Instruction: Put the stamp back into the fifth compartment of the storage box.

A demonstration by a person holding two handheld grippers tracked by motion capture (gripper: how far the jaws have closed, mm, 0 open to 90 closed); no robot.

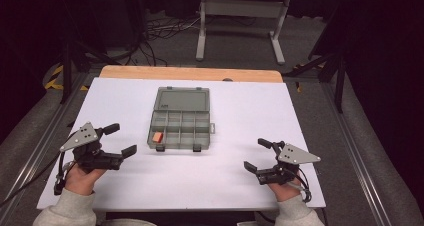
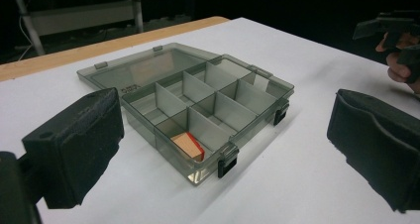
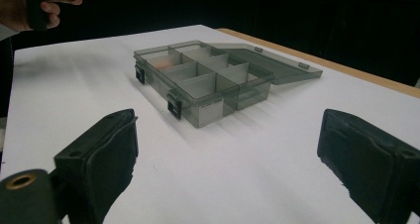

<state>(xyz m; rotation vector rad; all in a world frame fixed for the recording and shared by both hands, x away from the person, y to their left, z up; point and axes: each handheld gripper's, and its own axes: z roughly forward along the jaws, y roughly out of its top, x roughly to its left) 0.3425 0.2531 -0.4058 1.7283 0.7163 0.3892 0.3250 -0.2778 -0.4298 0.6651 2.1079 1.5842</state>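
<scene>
One blurred block (image 3: 163,61), possibly orange

Small orange-and-tan block (image 2: 188,145) in near corner compartment of smoky grey clear plastic organiser box (image 2: 208,110): half sunk behind box wall in left gripper view, just orange smear through plastic in right gripper view (image 3: 166,63). Print on lid too tiny to read. Left gripper's black padded fingers (image 2: 74,149) chopped by frame bottom and sides. Same for right gripper's fingers (image 3: 99,159). White tabletop (image 1: 200,181) near edge cut off in high view, sleeves too.
</scene>
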